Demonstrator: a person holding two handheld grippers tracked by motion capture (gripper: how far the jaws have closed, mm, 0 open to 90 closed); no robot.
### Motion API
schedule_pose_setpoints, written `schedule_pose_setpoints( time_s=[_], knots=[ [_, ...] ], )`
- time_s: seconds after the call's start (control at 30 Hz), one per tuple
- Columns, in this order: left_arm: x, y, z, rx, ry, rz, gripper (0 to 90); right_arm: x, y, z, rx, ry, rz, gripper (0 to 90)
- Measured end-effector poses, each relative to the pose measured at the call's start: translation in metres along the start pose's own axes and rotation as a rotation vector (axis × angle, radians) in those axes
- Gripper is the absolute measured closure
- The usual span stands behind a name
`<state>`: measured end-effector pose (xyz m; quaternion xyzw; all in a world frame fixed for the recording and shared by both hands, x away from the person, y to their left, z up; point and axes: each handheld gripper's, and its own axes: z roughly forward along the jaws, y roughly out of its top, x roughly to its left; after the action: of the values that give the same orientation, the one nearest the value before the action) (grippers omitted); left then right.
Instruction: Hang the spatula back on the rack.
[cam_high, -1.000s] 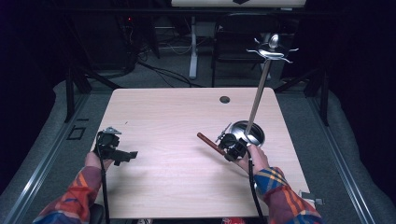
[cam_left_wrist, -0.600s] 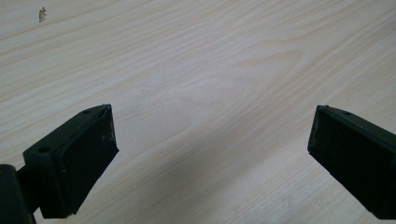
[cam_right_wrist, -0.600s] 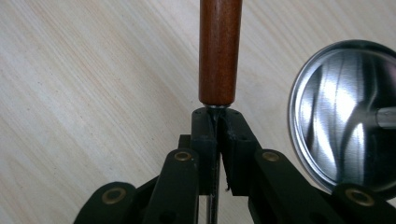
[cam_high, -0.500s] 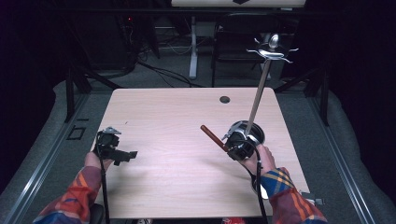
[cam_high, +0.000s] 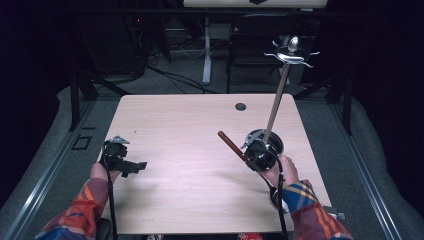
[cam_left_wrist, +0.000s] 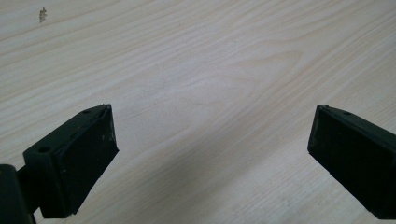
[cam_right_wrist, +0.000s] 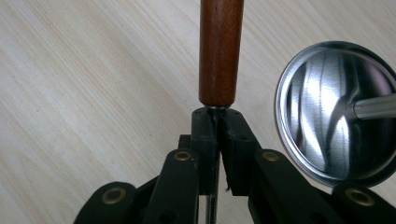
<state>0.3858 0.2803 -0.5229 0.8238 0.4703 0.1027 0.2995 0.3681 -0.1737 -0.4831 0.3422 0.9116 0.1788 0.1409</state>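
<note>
My right gripper (cam_right_wrist: 217, 122) is shut on the thin metal shank of a utensil, just below its brown wooden handle (cam_right_wrist: 219, 51), which points away from me. In the high view the right gripper (cam_high: 248, 156) is at the table's right, and the wooden handle (cam_high: 230, 145) sticks out to the upper left. Close beside it stands a metal rack with a round shiny base (cam_right_wrist: 336, 112) and a tall pole (cam_high: 276, 102) topped by hooks (cam_high: 291, 54). My left gripper (cam_high: 136, 166) rests open at the table's left, with only bare wood between its jaws (cam_left_wrist: 210, 140).
The light wooden table (cam_high: 190, 125) has a small round grommet hole (cam_high: 240, 106) near its far edge. Dark floor, table legs and cables lie beyond the far edge. A dark rail runs along the floor on each side.
My right gripper has shifted slightly right and away with the utensil, closer to the rack's base. The left gripper has stayed put.
</note>
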Motion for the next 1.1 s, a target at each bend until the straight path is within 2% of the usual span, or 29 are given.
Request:
schedule_pose_setpoints(
  time_s=[0.03, 0.1, 0.13, 0.2, 0.7, 0.93, 1.1],
  knots=[
    [0.000, 0.000, 0.000, 0.001, -0.001, 0.002, 1.0, 0.000, -0.001, 0.000, -0.015, 0.010, 0.017, 84.5],
    [0.000, 0.000, 0.000, 0.000, 0.001, 0.007, 1.0, -0.003, -0.001, -0.003, -0.010, 0.009, 0.022, 84.5],
    [0.000, 0.000, 0.000, 0.000, 0.000, 0.008, 1.0, -0.002, -0.002, -0.002, -0.039, 0.014, 0.049, 84.5],
    [0.000, 0.000, 0.000, 0.000, 0.001, 0.006, 1.0, -0.005, -0.002, -0.006, -0.024, 0.009, 0.039, 84.5],
    [0.001, 0.000, 0.000, 0.002, -0.002, 0.008, 1.0, -0.013, -0.010, -0.020, -0.091, 0.009, 0.086, 84.6],
    [0.000, 0.000, 0.000, 0.002, -0.003, 0.009, 1.0, -0.017, -0.015, -0.026, -0.105, -0.010, 0.106, 84.6],
    [0.000, 0.000, 0.001, 0.002, -0.002, 0.007, 1.0, -0.022, -0.019, -0.035, -0.137, -0.028, 0.118, 84.5]
  ],
)
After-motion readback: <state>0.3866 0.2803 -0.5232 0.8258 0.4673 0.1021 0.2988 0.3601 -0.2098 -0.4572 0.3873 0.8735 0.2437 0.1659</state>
